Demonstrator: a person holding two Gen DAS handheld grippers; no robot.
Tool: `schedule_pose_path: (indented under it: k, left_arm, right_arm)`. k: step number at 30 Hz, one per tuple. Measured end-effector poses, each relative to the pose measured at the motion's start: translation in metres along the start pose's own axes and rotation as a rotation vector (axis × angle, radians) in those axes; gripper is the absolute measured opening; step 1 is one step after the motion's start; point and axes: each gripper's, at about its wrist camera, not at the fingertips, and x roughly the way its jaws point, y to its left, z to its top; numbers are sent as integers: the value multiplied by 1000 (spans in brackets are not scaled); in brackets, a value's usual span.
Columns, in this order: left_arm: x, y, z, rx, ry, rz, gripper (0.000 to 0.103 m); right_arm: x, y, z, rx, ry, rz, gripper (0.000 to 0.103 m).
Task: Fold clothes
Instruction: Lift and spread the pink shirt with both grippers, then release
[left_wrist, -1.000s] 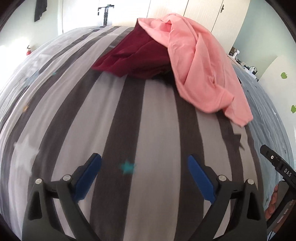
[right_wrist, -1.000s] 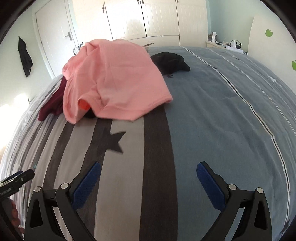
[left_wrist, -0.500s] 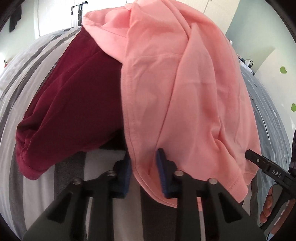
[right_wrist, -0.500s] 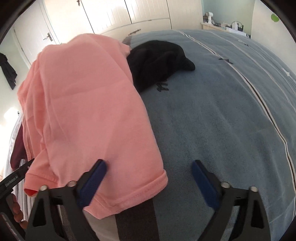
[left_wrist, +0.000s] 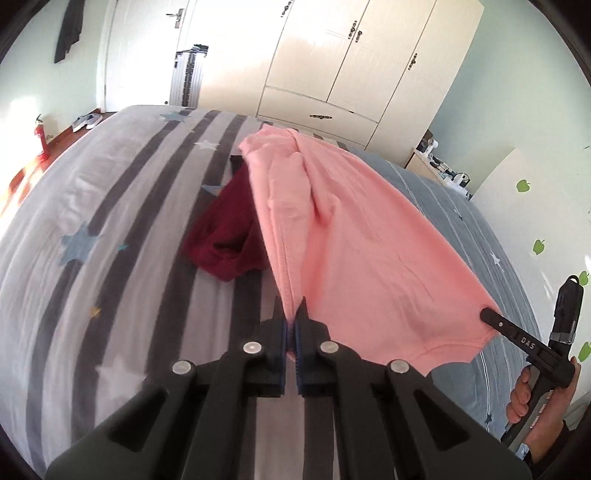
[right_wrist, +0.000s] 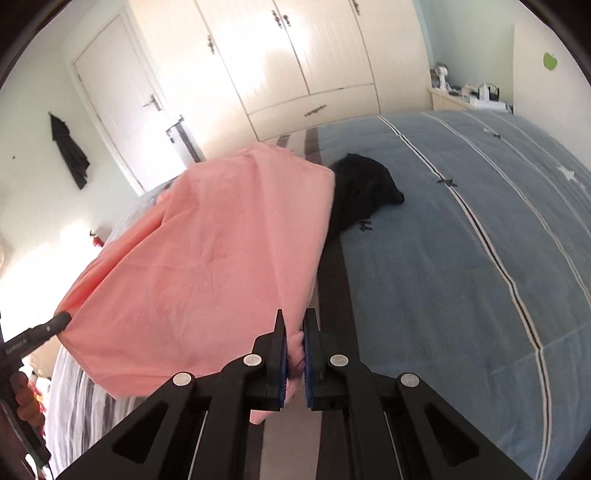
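Lifting is what has just happened: half a second ago the pink shirt (left_wrist: 354, 258) still lay draped over the heap on the bed (left_wrist: 110, 229), and now its near hem hangs in the air between my two tools, well above the striped cover. A second ago both tools were spread wide over bare bedding; now each is clenched on cloth.

On the left, my left tool (left_wrist: 294, 325) grips a bunched corner of the pink shirt, its blue pads pinched nearly together on the fabric. Past it the maroon garment (left_wrist: 225, 240) lies on the bed, uncovered at its near end. To the right, my right tool (right_wrist: 294, 332) has a thick wad of the same hem between its pads; its jaws are closing on it, with pink fabric plainly bulging out below them. Farther right, the black garment (right_wrist: 365, 192) lies on the blue half of the bed.

I judge the pick is done and the next step is spreading the shirt flat.

The shirt's long axis runs from me toward the far wardrobe (left_wrist: 354, 66): hem near, held taut left to right, and the far end, collar I guess, still resting on the heap.
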Motion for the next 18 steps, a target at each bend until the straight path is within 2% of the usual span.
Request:
schedule_pose_path:
  k: [2, 4, 6, 8, 11, 12, 14, 17, 18]
  left_arm:
    - [-37, 15, -34, 6, 53, 42, 2]
    - [-63, 32, -79, 5, 139, 91, 2]
    - [-76, 56, -133, -21, 241, 145, 2]
    - [-83, 74, -185, -55, 339, 200, 2]
    - [-78, 88, -245, -62, 450, 272, 2]
    - [-76, 90, -257, -59, 465, 267, 2]
    - [-73, 89, -270, -22, 462, 262, 2]
    - [-79, 92, -261, -65, 400, 199, 3]
    - [-83, 94, -256, -86, 375, 171, 4]
  right_arm:
    - [-35, 24, -27, -50, 34, 30, 6]
    - [-57, 42, -65, -95, 106, 42, 6]
    - [-69, 54, -112, -131, 200, 45, 6]
    - [-68, 56, -162, -101, 323, 67, 6]
    - [-62, 68, -229, -149, 448, 56, 6]
    - [-59, 72, -247, -158, 483, 59, 6]
    - [-59, 76, -265, -183, 495, 58, 7]
    - [-68, 69, -262, -151, 446, 63, 12]
    - [-72, 65, -259, -134, 425, 66, 17]
